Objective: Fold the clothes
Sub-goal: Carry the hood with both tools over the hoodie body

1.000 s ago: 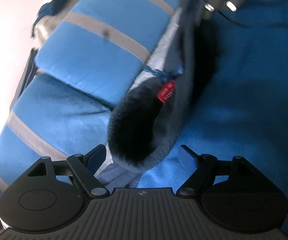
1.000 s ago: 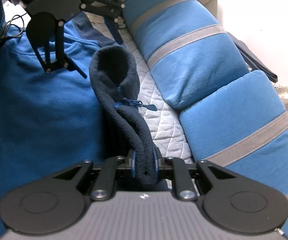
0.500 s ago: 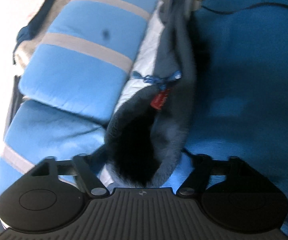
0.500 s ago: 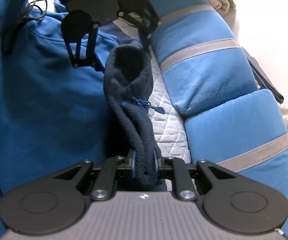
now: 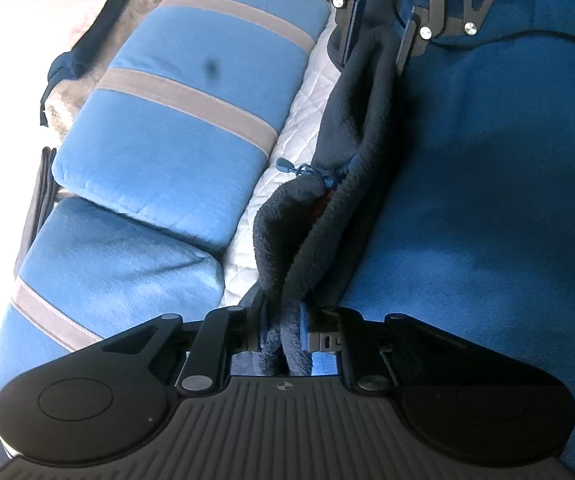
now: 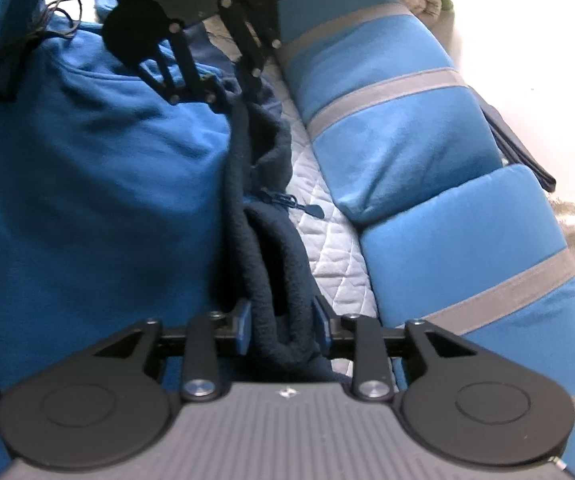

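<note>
**Collar handed from one gripper to the other**

The dark navy fleece collar (image 5: 351, 184) of a blue fleece garment (image 5: 487, 200) lies stretched along white quilted bedding (image 5: 287, 128), beside two blue striped cushions (image 5: 191, 112). The left gripper (image 5: 283, 336) has just been closing and now pinches one end of the collar between its pads. The right gripper (image 6: 281, 320) has just been opening; the other end sits between its parted fingers, apparently released. The step looks like a re-grip before a fold; next, the right gripper probably needs a fresh hold elsewhere on the garment. Only the right wrist view shows the zipper pull (image 6: 313, 210) lying flat on the bedding; the left wrist view shows the right gripper's spread fingers from ahead.
</note>
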`<state>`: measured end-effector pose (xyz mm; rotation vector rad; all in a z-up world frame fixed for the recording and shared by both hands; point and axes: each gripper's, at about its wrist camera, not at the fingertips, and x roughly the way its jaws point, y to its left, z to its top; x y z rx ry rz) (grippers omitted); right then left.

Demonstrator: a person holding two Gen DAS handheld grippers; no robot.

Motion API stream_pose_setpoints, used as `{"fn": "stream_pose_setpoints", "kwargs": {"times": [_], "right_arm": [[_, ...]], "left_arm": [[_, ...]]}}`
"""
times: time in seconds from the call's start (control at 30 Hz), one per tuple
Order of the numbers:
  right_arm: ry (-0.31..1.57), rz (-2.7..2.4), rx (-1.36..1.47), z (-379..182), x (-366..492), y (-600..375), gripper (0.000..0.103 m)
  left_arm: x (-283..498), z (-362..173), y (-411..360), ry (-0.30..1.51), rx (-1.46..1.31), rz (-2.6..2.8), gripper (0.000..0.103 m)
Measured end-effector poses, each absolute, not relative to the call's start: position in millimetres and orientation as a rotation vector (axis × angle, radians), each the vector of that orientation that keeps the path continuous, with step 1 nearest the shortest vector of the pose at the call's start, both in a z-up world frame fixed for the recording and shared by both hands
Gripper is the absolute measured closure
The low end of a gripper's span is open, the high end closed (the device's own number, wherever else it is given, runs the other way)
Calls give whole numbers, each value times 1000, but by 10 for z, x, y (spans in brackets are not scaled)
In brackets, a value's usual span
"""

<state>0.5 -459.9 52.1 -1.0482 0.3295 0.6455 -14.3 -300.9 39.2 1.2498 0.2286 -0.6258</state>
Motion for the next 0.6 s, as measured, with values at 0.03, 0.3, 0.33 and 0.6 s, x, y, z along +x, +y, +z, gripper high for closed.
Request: {"fn": "stream_pose_setpoints", "kwargs": {"times": [0.03,0.3,0.33,0.6], "right_arm": [[333,642,-1044,512,11,-4601,53],[353,607,-991,515,117,-4626,32],[360,606,-981,520,141,-4634,32],[376,660,-983,538,189,-4605,72]], "left_arm": [[-141,389,-3013,225,1254,-625,88],[-187,362,-2958,217,1258,-626,88],[-189,362,-2952,216,1256,-627,88],[-188,354,-2957,189,1256,-603,88]]}}
